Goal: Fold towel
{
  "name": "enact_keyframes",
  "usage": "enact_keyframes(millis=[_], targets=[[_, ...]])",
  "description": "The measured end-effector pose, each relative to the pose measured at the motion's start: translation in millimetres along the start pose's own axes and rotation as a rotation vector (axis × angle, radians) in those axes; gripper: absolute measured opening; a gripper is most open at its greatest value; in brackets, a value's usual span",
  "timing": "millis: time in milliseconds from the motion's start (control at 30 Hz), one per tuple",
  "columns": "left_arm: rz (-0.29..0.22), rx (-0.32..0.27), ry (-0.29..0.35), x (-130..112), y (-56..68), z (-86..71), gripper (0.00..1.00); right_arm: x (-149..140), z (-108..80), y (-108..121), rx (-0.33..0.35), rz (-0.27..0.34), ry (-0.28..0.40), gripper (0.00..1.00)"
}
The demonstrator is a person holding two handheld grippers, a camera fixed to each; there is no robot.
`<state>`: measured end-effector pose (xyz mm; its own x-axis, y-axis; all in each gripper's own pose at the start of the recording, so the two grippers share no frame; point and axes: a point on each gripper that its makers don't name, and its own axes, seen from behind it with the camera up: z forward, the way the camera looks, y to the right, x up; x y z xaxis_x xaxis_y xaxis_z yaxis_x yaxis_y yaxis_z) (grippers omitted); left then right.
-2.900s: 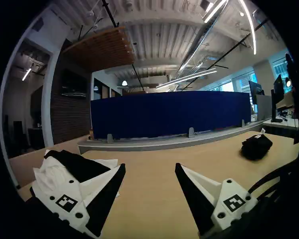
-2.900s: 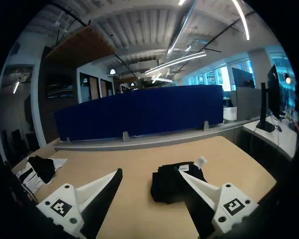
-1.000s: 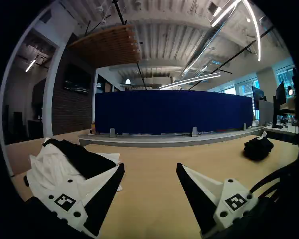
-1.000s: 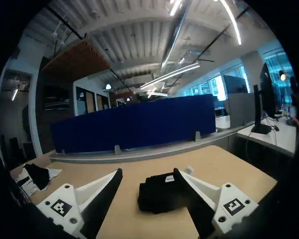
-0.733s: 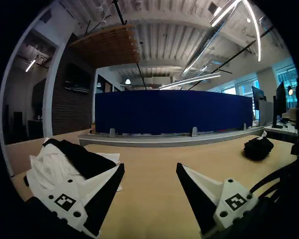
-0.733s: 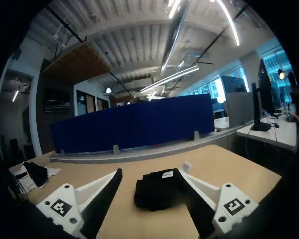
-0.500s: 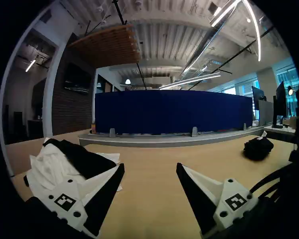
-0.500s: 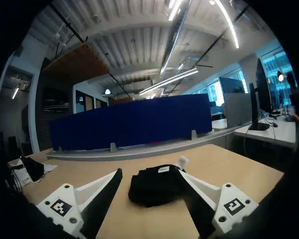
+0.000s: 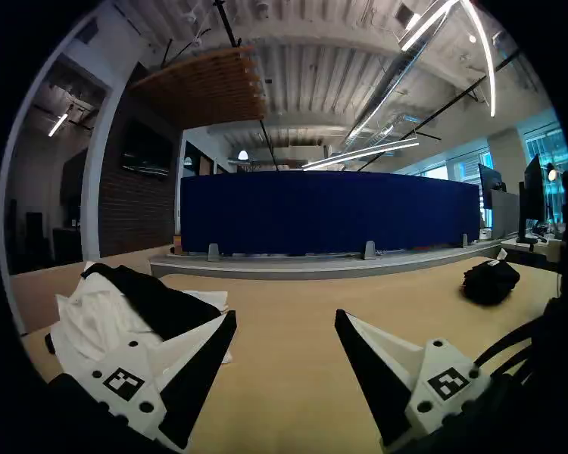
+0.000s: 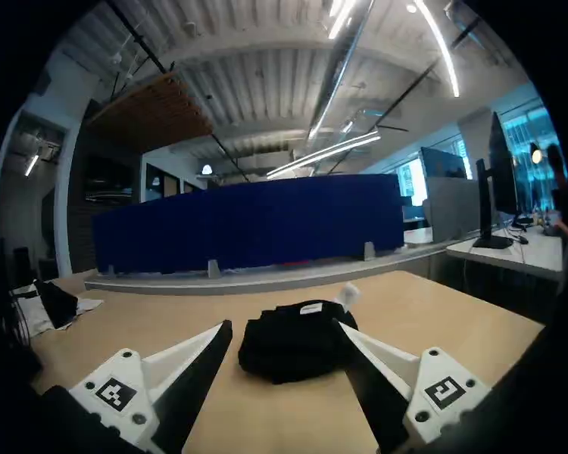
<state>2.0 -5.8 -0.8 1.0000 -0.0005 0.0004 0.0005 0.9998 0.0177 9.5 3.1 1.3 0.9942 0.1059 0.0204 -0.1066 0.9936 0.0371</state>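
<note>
Since the earlier frame the right gripper [image 10: 285, 324] has swung round: the folded black towel [image 10: 293, 349], once half behind its right finger, now lies on the table [image 10: 435, 318] between the two fingers, just past their tips. Whether the right finger touches it I cannot tell. In the left gripper view a heap of white and black cloth [image 9: 113, 318] lies behind the left finger. The left gripper [image 9: 284, 313] points over bare wood (nothing between its fingers), and the towel sits well beyond its right finger. Both pairs of fingers stand spread apart, gripping nothing. A blue divider [image 9: 322, 212] spans the far edge.
</note>
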Motion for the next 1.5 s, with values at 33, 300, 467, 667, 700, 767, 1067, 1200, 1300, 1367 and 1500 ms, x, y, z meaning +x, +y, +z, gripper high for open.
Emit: enact_keyframes(millis=[33, 300, 467, 667, 700, 767, 1067, 1200, 1300, 1367, 1500], targets=[[0.0, 0.0, 0.0, 0, -0.1, 0.1, 0.97, 1, 1.0, 0, 0.001, 0.002, 0.001, 0.99], [0.0, 0.0, 0.0, 0, -0.5, 0.5, 0.97, -4, 3.6, -2, -0.001, -0.002, 0.002, 0.99], [0.0, 0.0, 0.0, 0, -0.5, 0.4, 0.97, -9, 3.4, -8, 0.005, -0.033, -0.004, 0.99], [0.0, 0.0, 0.0, 0, -0.7, 0.5, 0.97, -9, 2.3, -10, -0.001, -0.052, 0.002, 0.99], [0.0, 0.0, 0.0, 0, -0.7, 0.5, 0.97, -8, 1.8, -10, -0.003, -0.054, 0.005, 0.99], [0.0, 0.0, 0.0, 0, -0.6, 0.6, 0.97, -8, 0.7, -10, -0.006, -0.058, 0.01, 0.99], [0.0, 0.0, 0.0, 0, -0.5, 0.8, 0.97, -10, -2.8, -18, 0.008, -0.094, 0.014, 1.0], [0.0, 0.0, 0.0, 0, -1.0, 0.9, 0.97, -11, -2.1, -19, 0.011, -0.11, 0.015, 0.99], [0.0, 0.0, 0.0, 0, -0.4, 0.8, 0.97, -11, -2.1, -20, 0.013, -0.109, 0.015, 1.0], [0.0, 0.0, 0.0, 0, -0.1, 0.9, 0.97, -12, -2.1, -20, 0.012, -0.107, 0.015, 1.0], [0.0, 0.0, 0.0, -1, -0.1, 1.0, 0.97, -12, -2.0, -20, 0.013, -0.106, 0.015, 1.0]])
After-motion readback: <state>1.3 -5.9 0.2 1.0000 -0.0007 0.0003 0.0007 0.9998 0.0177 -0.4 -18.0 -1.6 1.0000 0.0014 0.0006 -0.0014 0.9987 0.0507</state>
